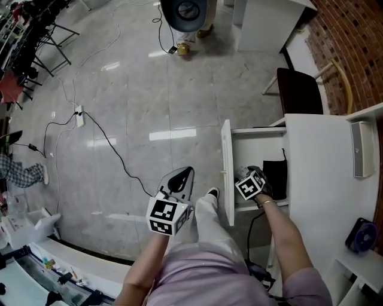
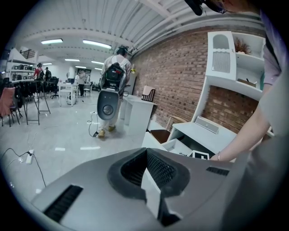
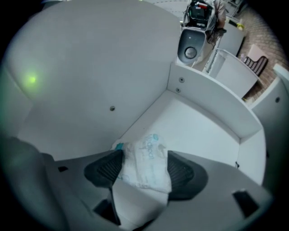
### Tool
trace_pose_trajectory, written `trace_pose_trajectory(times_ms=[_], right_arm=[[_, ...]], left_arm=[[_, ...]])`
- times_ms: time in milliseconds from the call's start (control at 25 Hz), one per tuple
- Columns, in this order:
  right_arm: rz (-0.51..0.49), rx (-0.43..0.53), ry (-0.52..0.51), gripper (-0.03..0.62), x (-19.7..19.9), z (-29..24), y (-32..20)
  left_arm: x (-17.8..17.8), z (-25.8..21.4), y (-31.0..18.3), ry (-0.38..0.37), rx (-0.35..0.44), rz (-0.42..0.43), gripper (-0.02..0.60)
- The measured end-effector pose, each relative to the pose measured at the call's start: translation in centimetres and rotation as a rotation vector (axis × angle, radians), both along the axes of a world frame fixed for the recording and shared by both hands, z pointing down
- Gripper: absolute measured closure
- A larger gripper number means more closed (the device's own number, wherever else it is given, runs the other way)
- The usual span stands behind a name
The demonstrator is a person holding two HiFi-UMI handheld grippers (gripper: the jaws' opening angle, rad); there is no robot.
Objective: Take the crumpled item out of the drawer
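Note:
The crumpled item is a white plastic packet with blue print (image 3: 144,162). It lies on the white drawer floor (image 3: 198,131), near the corner where the floor meets the drawer wall. In the right gripper view, my right gripper (image 3: 142,170) reaches down into the open drawer (image 1: 257,132) with its jaws spread wide. The packet sits between the two dark pads (image 3: 107,168), with no clear squeeze on it. In the head view the right gripper (image 1: 254,177) is inside the drawer behind its front panel (image 1: 227,173). My left gripper (image 1: 182,177) hangs over the floor left of the drawer, shut and holding nothing (image 2: 146,155).
A black object (image 1: 276,174) lies deeper in the drawer. The white desk top (image 1: 323,191) carries a white speaker (image 1: 361,149). A dark chair (image 1: 297,91) stands beyond the drawer. Cables (image 1: 102,137) run across the grey floor, and a person (image 1: 187,18) stands farther off.

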State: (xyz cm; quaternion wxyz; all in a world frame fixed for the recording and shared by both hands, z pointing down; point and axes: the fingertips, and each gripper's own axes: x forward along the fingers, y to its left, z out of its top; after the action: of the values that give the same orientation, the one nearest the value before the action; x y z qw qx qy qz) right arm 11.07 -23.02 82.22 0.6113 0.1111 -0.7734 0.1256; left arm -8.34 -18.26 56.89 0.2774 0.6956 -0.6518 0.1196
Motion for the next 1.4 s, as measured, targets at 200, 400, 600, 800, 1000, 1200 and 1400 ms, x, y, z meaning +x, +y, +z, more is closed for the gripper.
trace_pose_trajectory(times_ms=[200, 400, 600, 800, 1000, 1200, 1400], right_arm=[[-0.016, -0.005, 0.021, 0.286, 0.0, 0.7, 0.2], [-0.01, -0.018, 0.028, 0.321, 0.1, 1.2, 0.5], [-0.013, -0.017, 0.052, 0.364, 0.6, 1.2, 0.9], [-0.021, 0.004, 0.058, 0.419, 0.8, 0.9, 0.8], [0.033, 0.036, 0.037, 0.454, 0.9, 0.0, 0.2], [0.117, 0.062, -0.009, 0.465, 0.6, -1.9, -0.2], [0.147, 0.104, -0.072, 0.468, 0.5, -4.4, -0.4]], left_arm=[[-0.1, 0.2, -0.1, 0.001, -0.004, -0.004, 0.58], [-0.3, 0.3, 0.0, -0.001, -0.007, -0.005, 0.58], [-0.3, 0.1, 0.1, 0.001, -0.004, 0.003, 0.58], [-0.3, -0.2, -0.3, -0.004, 0.008, 0.02, 0.58], [-0.2, -0.6, -0.5, -0.003, 0.021, 0.037, 0.58], [0.0, -1.2, -0.7, 0.002, 0.043, 0.067, 0.58], [0.7, -2.0, -1.4, 0.005, 0.07, 0.104, 0.58]])
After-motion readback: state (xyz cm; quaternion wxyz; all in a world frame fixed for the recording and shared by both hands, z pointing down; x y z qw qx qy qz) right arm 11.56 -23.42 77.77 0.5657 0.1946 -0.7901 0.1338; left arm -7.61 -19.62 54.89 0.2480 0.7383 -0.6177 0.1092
